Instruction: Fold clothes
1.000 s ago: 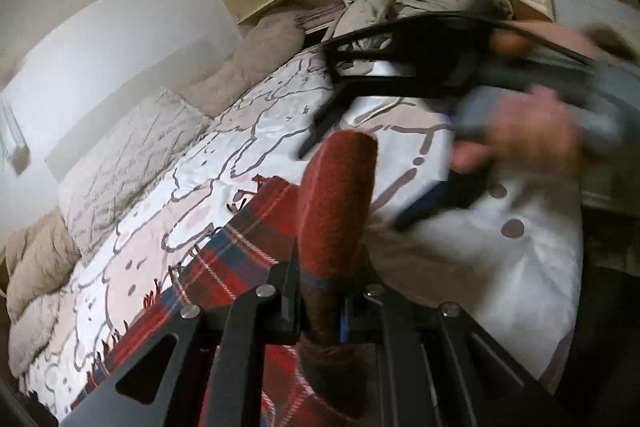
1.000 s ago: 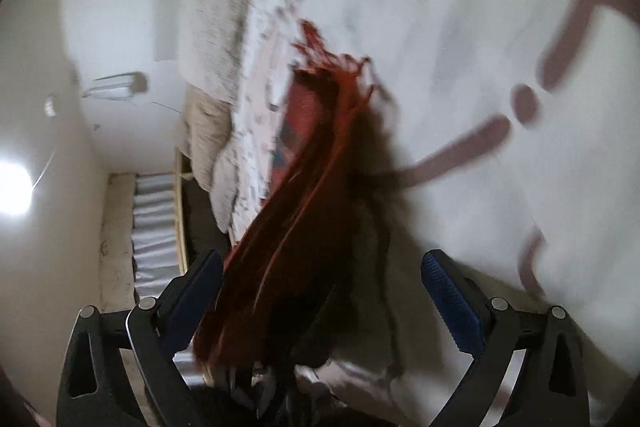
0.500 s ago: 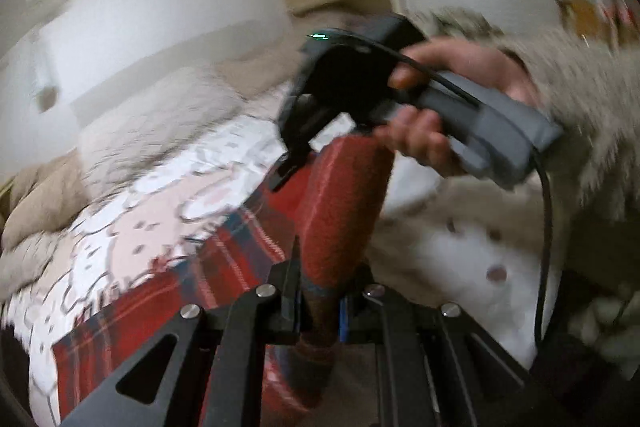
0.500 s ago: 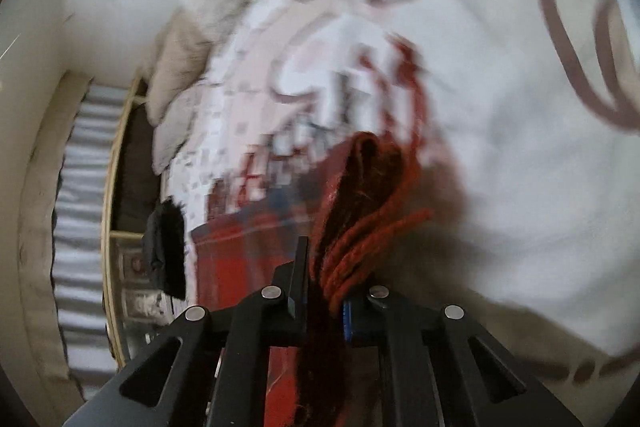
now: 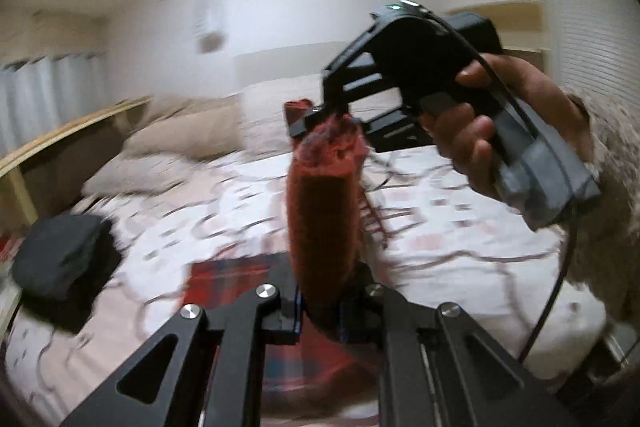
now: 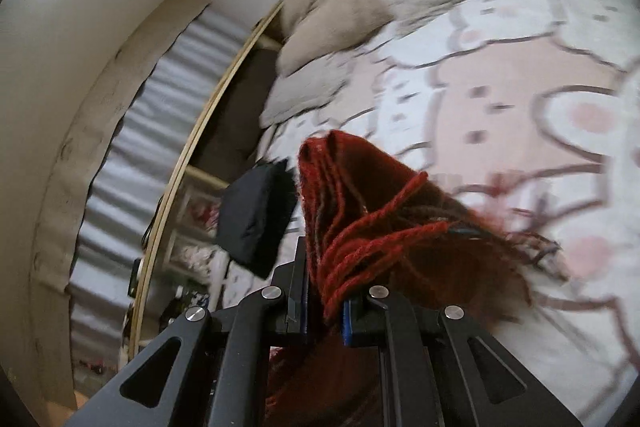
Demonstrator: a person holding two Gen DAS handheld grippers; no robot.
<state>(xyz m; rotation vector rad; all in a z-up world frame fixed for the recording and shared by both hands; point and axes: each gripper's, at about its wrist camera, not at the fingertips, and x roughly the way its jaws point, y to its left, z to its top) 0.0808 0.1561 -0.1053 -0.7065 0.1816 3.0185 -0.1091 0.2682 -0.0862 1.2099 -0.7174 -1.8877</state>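
Bedspread (image 5: 460, 227) with pink cartoon print, beige pillows (image 5: 180, 135), grey curtains (image 5: 44, 95).

Red plaid fringed scarf (image 5: 324, 211) bunched, lifted above bed, tassels dangling; lower part blurred, apparently on bedspread.

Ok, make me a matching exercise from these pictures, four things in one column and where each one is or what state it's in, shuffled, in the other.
Things:
1. red scarf
2. black folded garment
3. beige pillows
4. right gripper

Place or state:
A. at the head of the bed
B. flat near the bed's edge
C. held by a hand in a fuzzy sleeve
D. pinched in both grippers

Pairs: 1-D, 2-B, 3-A, 4-C
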